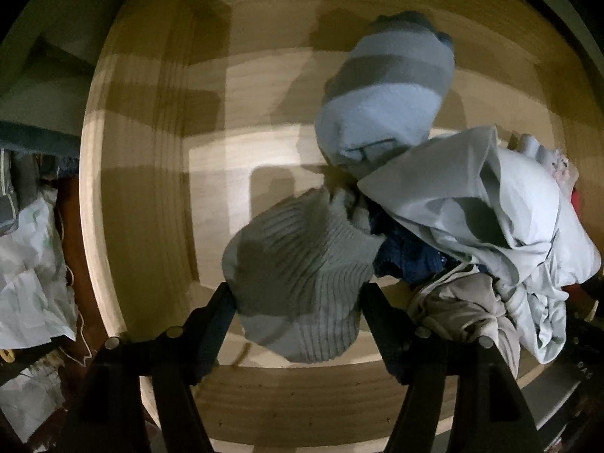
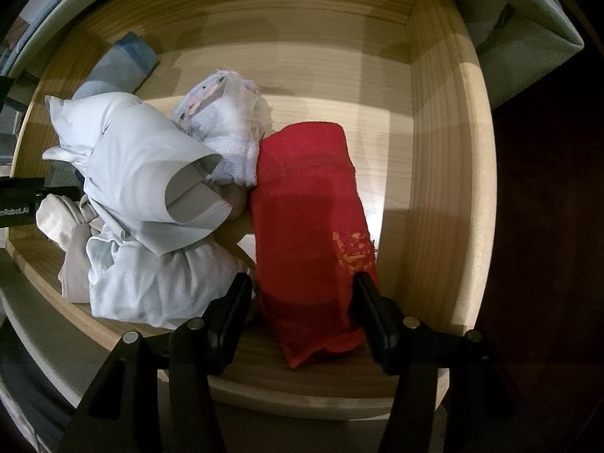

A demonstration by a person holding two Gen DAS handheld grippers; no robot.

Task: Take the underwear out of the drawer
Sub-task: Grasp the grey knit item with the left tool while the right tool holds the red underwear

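Wooden drawer (image 2: 434, 151), holding: one red folded garment (image 2: 309, 226) at right, between right gripper (image 2: 302, 298) fingers, grip uncertain; one grey ribbed garment (image 1: 298, 275) between left gripper (image 1: 298, 298) fingers, jaws spread; one blue striped roll (image 1: 389, 87); one pale crumpled heap (image 2: 143, 188) between both; both grippers pointing down.

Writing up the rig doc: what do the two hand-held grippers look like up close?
Both the left hand-held gripper and the right hand-held gripper look alike: matte black, two flat tapered fingers on angular linkage arms joined by round silver pivot pins. No cables, sleeves or markings visible on either.
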